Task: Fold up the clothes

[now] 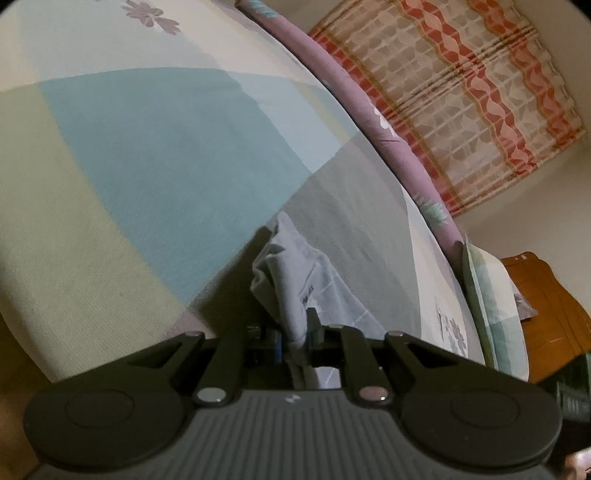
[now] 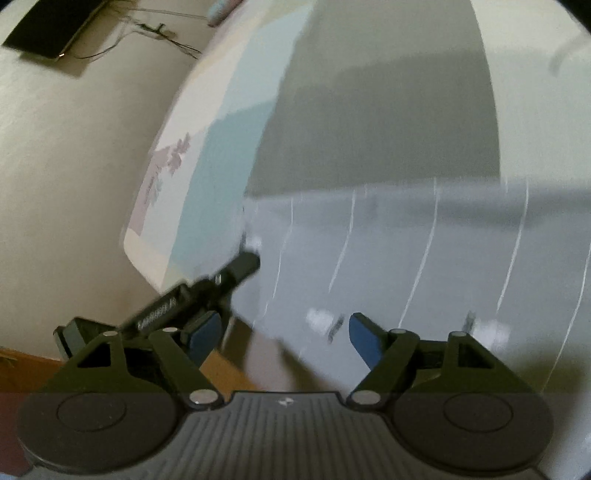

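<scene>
A pale blue-grey garment with thin white lines lies spread on the bed sheet, blurred in the right wrist view. My right gripper hangs over its near edge, open, with its blue pads wide apart and nothing pressed between them. My left gripper is shut on a bunched corner of the same garment, which rises in folds from between its fingers. From the right wrist view, that left gripper appears as a black finger at the garment's left edge.
The bed sheet has blue, green and grey blocks. A purple quilt edge and a pillow lie along its far side, beside an orange wooden headboard. A patterned curtain hangs behind. Cables run along the pale floor.
</scene>
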